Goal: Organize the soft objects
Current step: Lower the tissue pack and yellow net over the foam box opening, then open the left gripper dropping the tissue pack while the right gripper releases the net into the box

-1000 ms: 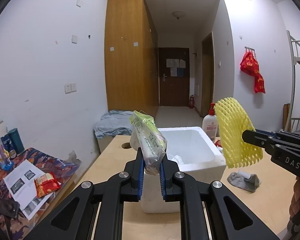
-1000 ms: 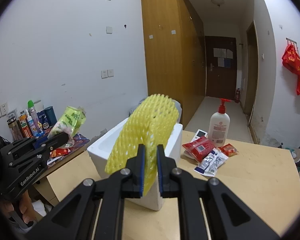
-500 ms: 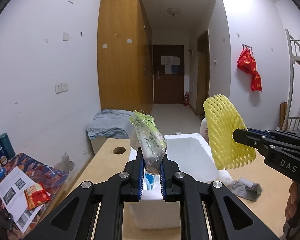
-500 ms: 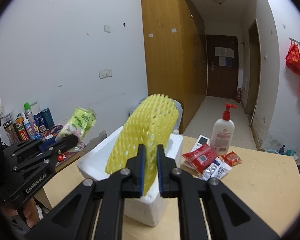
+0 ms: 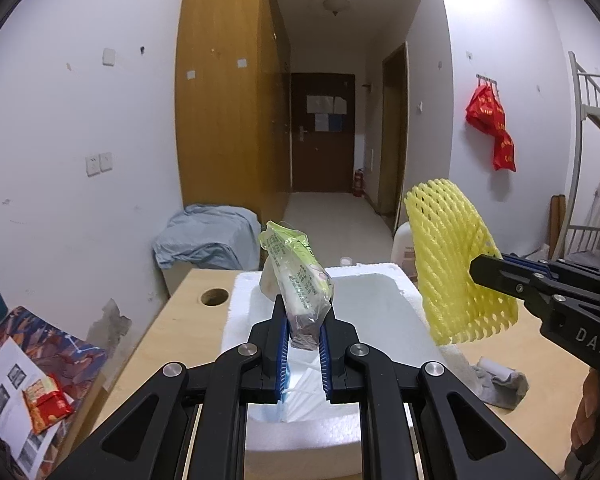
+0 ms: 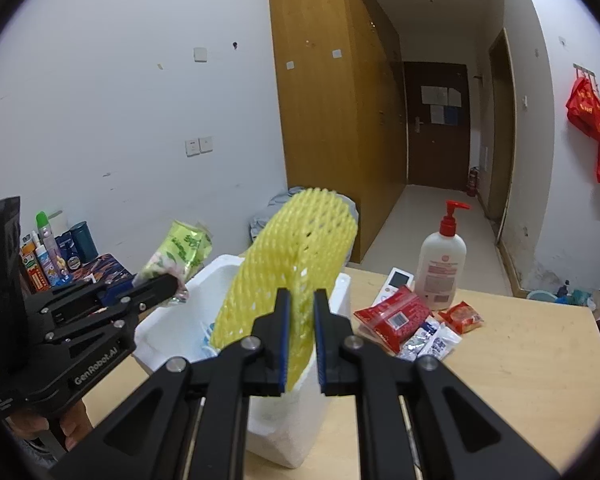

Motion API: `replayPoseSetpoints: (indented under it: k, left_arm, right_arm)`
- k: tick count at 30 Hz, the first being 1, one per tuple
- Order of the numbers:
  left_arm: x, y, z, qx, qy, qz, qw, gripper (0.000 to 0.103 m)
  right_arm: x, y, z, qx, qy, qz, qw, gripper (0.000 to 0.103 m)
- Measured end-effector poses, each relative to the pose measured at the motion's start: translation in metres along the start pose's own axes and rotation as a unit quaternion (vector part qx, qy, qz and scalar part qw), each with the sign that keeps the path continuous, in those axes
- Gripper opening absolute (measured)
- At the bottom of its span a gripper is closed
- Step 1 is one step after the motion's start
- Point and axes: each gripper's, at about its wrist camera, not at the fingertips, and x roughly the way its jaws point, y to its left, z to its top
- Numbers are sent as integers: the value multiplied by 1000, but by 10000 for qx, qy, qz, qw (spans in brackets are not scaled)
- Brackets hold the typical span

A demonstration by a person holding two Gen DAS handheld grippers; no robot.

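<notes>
My left gripper point(image 5: 303, 314) is shut on a green and clear plastic tissue pack point(image 5: 298, 280), held upright over the near part of the white foam box point(image 5: 380, 292). The same pack point(image 6: 178, 250) shows in the right wrist view above the box's left rim. My right gripper point(image 6: 299, 312) is shut on a yellow foam fruit net point(image 6: 300, 260), which hangs over the foam box point(image 6: 332, 292). In the left wrist view that net point(image 5: 452, 268) hovers at the box's right edge. Something blue and white lies inside the box.
A grey sock point(image 5: 500, 380) lies on the wooden table point(image 6: 520, 360) right of the box. A lotion pump bottle point(image 6: 440, 264), a remote, red snack packets point(image 6: 396, 316) and small sachets sit behind. A lower side table point(image 5: 40, 360) at the left carries papers and bottles.
Both grippers have moved in over the foam box with their loads. The box now sits closer and lower in both views. The grips have not changed.
</notes>
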Motion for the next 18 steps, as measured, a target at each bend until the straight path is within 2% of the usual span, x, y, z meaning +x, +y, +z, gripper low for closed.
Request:
replayPoseSetpoints:
  k: [13,16,17,18]
  left_arm:
    - [32,2,-2,-11,327,-170,9993,15]
    - [33,5,-1,7,305,-163,9994,21]
    - [33,4,-1,21,288,-135,9995,31]
    - [33,5,-1,35,270,-84,9996,52]
  right_arm:
    - [12,-9,-1,70,121,-86,9999,14]
    - [12,-10,-1,95,129,-110,9998,14]
    - [12,-10,-1,92,128,-110,9998,14]
    - [12,-10,-1,90,127,-112,9998,14]
